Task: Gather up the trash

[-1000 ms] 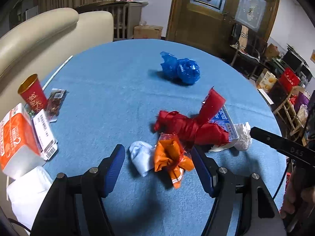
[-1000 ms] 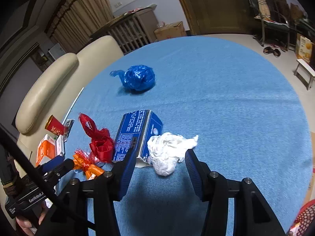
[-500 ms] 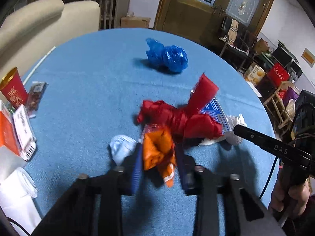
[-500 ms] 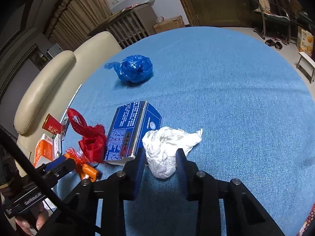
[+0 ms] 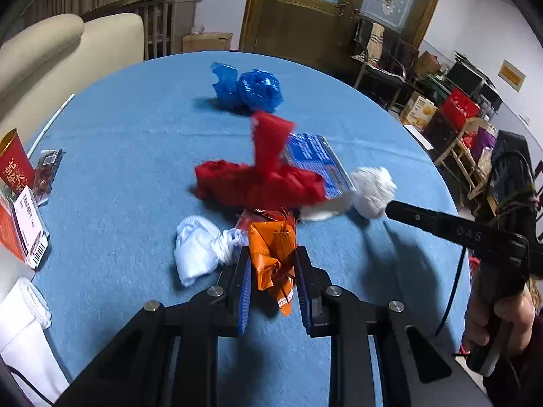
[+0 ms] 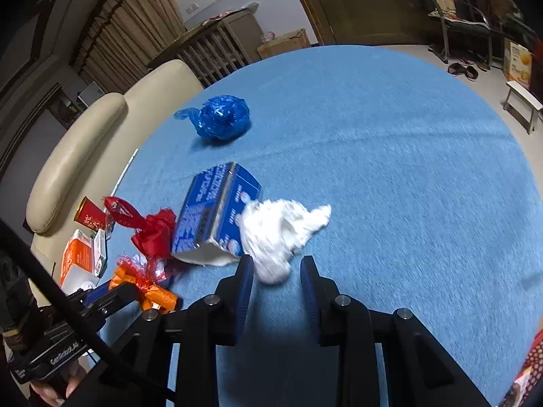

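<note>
orange foil, crumpled into a long wrapper (image 5: 273,257), is sitting between the blue pads of the left gripper (image 5: 273,281), and the jaws are closing on it now; the pads are already touching its sides. taking the blue carton (image 5: 317,162) as the landmark, this orange wrapper is lying on the near left side of it, on the blue tablecloth (image 5: 135,169), and its long axis is running from the camera toward the carton, with the torn narrow end pointing back to the gripper. a white cloth ball (image 5: 200,251) is lying just left of the wrapper, and the red plastic bag (image 5: 258,183) is lying between the wrapper and the carton, one red flap standing up.

going to the right of the carton, the right gripper (image 6: 276,271) is standing at its narrowest, and the white crumpled tissue (image 6: 278,230) is caught by its lower tip between the pads. the tissue is touching the carton's open end, and its long axis is stretching away to the right, the pointed corner facing away from the carton.

the step in hand seems to be the double pick-up. i am judging that the next move is calling for a lift of both pieces, slowly, because the grip on the tissue is looking shallow and the red bag may be dragging along. the blue bag (image 6: 220,118), beyond the carton, is waiting.
</note>
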A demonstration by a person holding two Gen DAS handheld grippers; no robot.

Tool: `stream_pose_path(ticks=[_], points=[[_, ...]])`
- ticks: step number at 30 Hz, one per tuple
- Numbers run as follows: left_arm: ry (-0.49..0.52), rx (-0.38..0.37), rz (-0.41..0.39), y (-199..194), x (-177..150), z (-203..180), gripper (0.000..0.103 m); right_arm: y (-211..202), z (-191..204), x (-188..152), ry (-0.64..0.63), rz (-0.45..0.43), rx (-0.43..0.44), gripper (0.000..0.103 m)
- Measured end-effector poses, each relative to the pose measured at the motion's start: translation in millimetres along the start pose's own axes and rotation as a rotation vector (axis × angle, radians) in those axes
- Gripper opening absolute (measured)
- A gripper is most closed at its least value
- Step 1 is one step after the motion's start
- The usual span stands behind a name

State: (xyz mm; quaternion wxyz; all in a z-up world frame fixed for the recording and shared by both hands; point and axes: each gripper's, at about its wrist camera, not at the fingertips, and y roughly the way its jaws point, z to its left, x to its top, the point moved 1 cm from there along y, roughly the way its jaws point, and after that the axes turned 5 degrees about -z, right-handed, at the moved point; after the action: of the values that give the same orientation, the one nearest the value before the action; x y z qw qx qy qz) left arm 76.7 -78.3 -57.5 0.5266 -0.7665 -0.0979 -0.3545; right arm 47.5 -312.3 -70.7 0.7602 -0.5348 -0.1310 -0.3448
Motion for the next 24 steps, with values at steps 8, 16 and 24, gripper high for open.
stream_pose_path(ticks=[8,16,24], points=[[-0.017,-0.026,0.011,-11,-15,-5,0.025,-12,-4,0,0.045,0.014,0.045,0.033],[-0.036,-0.039,0.010,-14,-21,-3,0.025,-12,8,19,0.051,-0.048,0.071,0.072],[-0.071,-0.082,0.007,-17,-27,5,0.026,16,15,30,0.015,-0.022,0.019,0.046]])
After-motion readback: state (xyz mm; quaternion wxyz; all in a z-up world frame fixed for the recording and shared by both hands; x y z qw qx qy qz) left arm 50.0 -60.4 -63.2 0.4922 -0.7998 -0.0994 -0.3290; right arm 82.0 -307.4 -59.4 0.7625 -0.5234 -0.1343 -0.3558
